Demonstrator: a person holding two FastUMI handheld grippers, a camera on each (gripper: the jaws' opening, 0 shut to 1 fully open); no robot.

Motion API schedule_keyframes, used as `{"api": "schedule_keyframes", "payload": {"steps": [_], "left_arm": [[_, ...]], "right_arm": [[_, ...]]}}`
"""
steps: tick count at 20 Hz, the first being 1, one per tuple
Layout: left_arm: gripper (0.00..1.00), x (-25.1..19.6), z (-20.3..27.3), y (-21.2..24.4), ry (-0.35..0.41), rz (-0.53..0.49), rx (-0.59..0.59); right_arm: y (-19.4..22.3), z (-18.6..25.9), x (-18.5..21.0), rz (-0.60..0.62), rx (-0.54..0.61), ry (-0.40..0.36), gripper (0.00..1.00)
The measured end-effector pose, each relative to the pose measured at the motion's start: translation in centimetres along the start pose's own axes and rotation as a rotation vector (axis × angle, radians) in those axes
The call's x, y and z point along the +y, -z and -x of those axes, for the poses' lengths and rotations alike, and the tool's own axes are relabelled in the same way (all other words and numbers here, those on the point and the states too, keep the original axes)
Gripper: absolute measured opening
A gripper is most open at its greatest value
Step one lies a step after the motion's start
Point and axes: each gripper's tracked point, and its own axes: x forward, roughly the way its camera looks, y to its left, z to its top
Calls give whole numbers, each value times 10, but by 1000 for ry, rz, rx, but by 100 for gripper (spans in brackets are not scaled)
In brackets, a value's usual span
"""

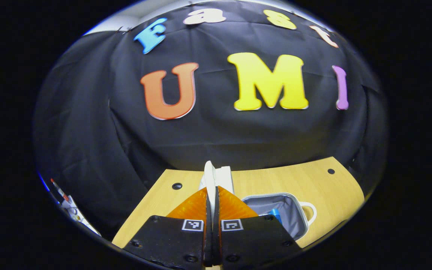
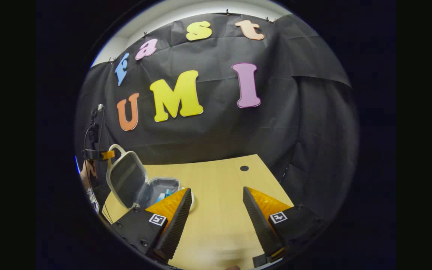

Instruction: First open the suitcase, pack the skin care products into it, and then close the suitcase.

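left gripper view: the left claw (image 1: 213, 204) is pinched on the white rim of the suitcase lid (image 1: 210, 176); the grey-lined suitcase (image 1: 294, 217) lies open on the wooden table (image 1: 313, 180) at 4 o'clock, a blue skin care product (image 1: 275, 214) inside.
right gripper view: the right claw (image 2: 217, 198) gapes wide, empty, above the table; the rounded suitcase sits at 9 o'clock.

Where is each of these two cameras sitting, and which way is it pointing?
Left gripper view: rides on the left gripper, looking forward along its fingers, which pinch the edge of the suitcase lid; beyond lie the table and booth wall.
Right gripper view: rides on the right gripper, fingers spread apart over the table; at far left it catches the left gripper at the raised lid, and a hand.
Shared: the open suitcase, table and wall.
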Motion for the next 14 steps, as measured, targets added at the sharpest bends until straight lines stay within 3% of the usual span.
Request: {"api": "schedule_keyframes", "payload": {"steps": [4,8,10,14], "left_arm": [[3,-99,4,2,65,-88,-20],[3,-192,-1,21,147,-106,27],[3,-219,-7,44,177,-96,73],[3,-255,-22,78,190,-99,142]], "right_arm": [[-15,6,-37,13,-40,39,81],[-22,14,-84,27,-45,103,81],[-19,17,-107,28,-26,137,77],[-14,23,-146,37,10,197,81]]}}
